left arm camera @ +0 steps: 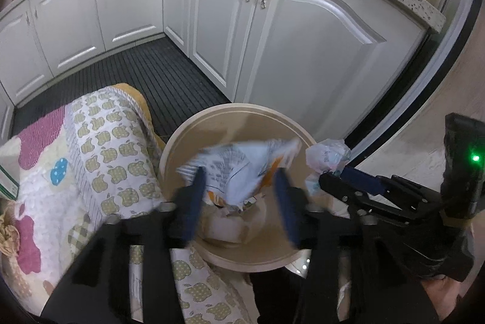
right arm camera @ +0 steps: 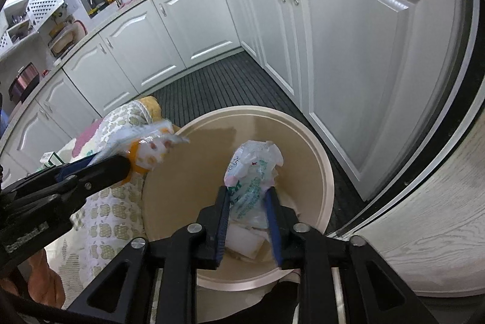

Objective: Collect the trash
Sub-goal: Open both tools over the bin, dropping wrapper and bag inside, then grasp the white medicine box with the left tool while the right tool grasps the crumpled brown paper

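A round beige bin (left arm camera: 230,111) stands on the floor below both grippers, with white trash lying at its bottom. My left gripper (left arm camera: 240,171) hangs over the bin mouth with its jaws apart. A white and orange wrapper (left arm camera: 239,163), blurred, is loose between its fingers. My right gripper (right arm camera: 247,190) is over the bin (right arm camera: 329,181) too, with its pads against a crumpled clear plastic bag (right arm camera: 254,169) printed in green, which sticks up past the fingertips. The right wrist view also has the left gripper (right arm camera: 127,160) and the wrapper (right arm camera: 148,145) at the bin's left rim.
A quilted cloth (left arm camera: 100,148) with an apple pattern lies against the bin's left side, with a small green and white box (left arm camera: 7,181) on it. White cabinet doors (left arm camera: 318,51) and a dark slatted mat (left arm camera: 145,72) lie behind. A pale wood-grain surface (right arm camera: 430,218) is on the right.
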`<move>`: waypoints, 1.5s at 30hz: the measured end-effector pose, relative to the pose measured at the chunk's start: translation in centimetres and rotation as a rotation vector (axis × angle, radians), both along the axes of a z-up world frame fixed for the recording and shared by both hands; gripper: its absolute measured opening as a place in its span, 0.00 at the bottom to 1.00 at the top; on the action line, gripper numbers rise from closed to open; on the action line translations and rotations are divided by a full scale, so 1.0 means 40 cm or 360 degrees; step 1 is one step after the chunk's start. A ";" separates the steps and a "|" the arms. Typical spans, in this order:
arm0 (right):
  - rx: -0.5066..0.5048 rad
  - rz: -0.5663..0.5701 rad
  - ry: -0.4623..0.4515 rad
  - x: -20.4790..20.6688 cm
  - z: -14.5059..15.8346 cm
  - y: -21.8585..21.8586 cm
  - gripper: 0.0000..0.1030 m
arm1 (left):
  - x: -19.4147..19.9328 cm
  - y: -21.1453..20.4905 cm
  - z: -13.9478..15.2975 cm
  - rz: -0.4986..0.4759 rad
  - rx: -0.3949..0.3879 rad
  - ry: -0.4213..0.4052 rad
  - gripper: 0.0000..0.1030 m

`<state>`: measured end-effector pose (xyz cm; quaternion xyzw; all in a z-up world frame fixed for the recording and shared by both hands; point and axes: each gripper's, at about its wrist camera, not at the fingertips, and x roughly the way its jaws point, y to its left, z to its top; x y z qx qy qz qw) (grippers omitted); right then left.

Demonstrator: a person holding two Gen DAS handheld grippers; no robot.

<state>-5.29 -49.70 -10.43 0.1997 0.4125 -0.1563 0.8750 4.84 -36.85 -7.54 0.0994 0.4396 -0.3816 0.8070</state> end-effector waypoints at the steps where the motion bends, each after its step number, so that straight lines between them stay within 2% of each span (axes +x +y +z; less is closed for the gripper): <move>1: -0.0006 -0.0008 -0.0003 -0.001 -0.002 -0.002 0.44 | 0.000 0.007 0.002 0.0004 -0.0010 0.0002 0.56; 9: -0.0016 0.0003 0.0018 -0.009 -0.005 0.022 0.45 | 0.001 0.069 0.017 0.0067 0.0009 -0.0027 0.57; 17: -0.0119 0.0068 0.0035 0.004 0.021 0.096 0.46 | -0.014 0.185 0.023 0.0205 0.0043 -0.0079 0.57; 20: -0.0133 0.0107 0.0015 0.006 0.036 0.138 0.50 | -0.022 0.243 0.024 0.0263 0.0040 -0.0080 0.57; 25: -0.0141 0.0204 -0.0033 0.022 0.067 0.222 0.60 | -0.034 0.368 0.030 0.0387 0.0040 -0.0095 0.57; 32: -0.0120 0.0413 -0.0075 0.072 0.092 0.365 0.63 | -0.037 0.568 0.032 0.0587 0.0032 -0.0072 0.57; 36: -0.0079 0.0517 -0.0081 0.104 0.091 0.437 0.71 | -0.032 0.697 0.032 0.0722 0.0018 -0.0044 0.57; 45: 0.0128 0.0792 -0.0078 0.218 0.057 0.606 0.71 | -0.005 0.898 0.032 0.0937 -0.0004 -0.0001 0.58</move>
